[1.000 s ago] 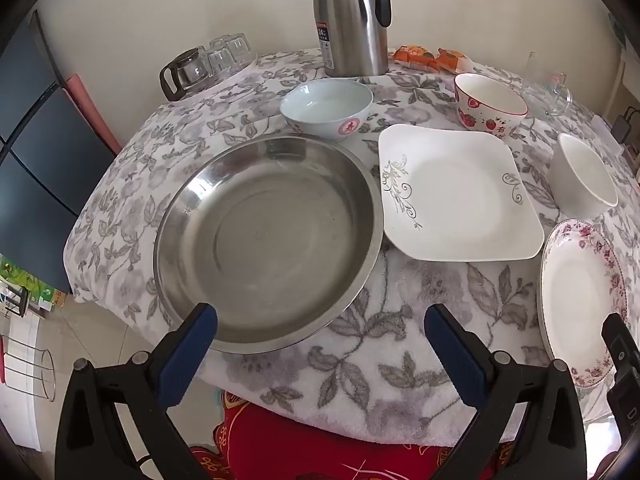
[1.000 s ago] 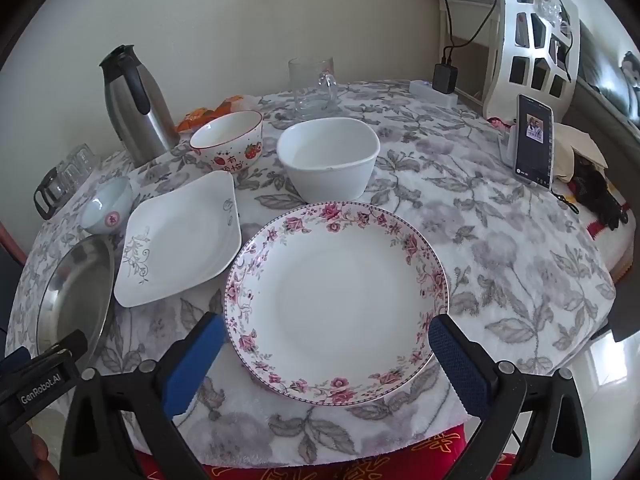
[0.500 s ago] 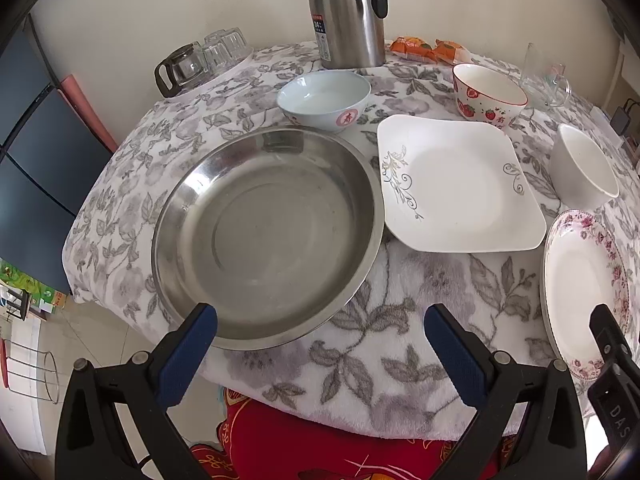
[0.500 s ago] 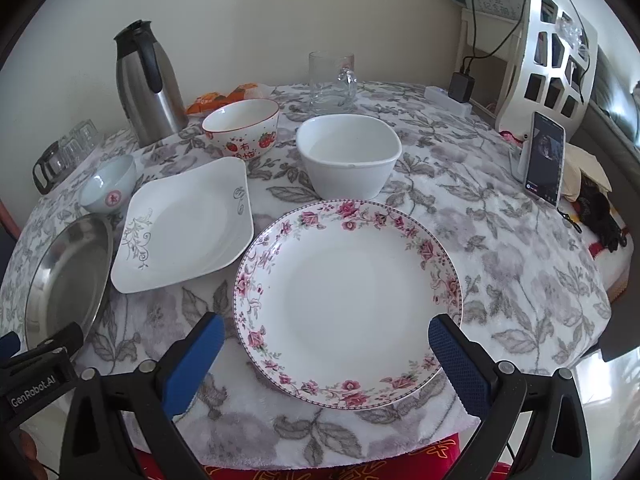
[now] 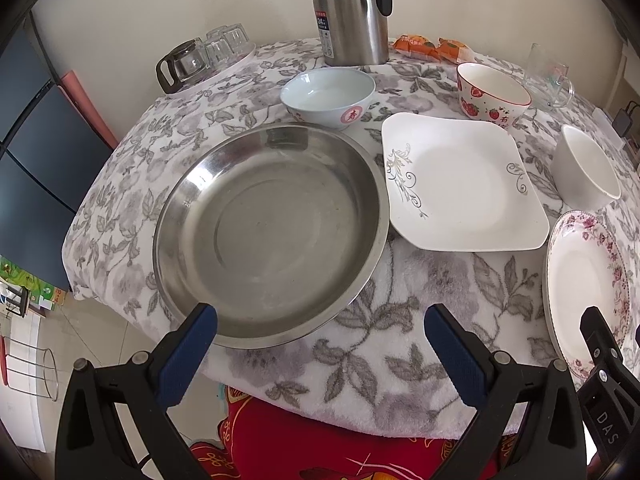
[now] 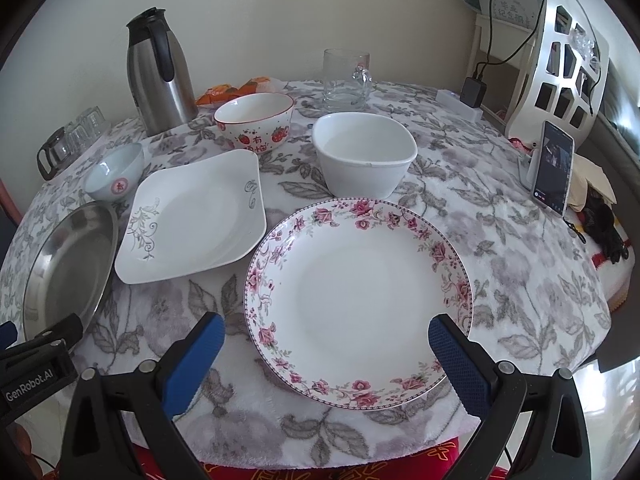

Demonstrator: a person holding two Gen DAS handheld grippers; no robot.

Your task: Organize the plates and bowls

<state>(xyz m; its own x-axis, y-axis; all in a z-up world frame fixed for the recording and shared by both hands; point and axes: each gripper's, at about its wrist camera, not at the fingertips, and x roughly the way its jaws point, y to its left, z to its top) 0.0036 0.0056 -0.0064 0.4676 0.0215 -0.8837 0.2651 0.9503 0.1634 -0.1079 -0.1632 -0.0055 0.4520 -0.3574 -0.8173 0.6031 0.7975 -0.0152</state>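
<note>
A wide steel dish (image 5: 268, 236) lies at the table's left, with my left gripper (image 5: 320, 324) open just over its near rim. To its right sits a square white plate (image 5: 460, 184) (image 6: 192, 216). A round rose-rimmed plate (image 6: 360, 300) (image 5: 584, 280) lies before my right gripper (image 6: 326, 336), which is open and straddles its near edge. Behind stand a pale blue bowl (image 5: 328, 96) (image 6: 116, 174), a strawberry bowl (image 5: 494, 94) (image 6: 254, 122) and a plain white bowl (image 6: 364, 158) (image 5: 586, 166). Nothing is held.
A steel thermos jug (image 5: 350, 12) (image 6: 160, 72), a glass mug (image 6: 346, 76), upturned glasses (image 5: 200, 58) and orange snack packs (image 5: 428, 46) line the back. A phone (image 6: 552, 168) stands at the right. The floral cloth (image 5: 400, 320) drops off at the near edge.
Both views have shifted slightly, the table now sits a little lower and nearer in frame. No dish has moved, and both grippers stay open.
</note>
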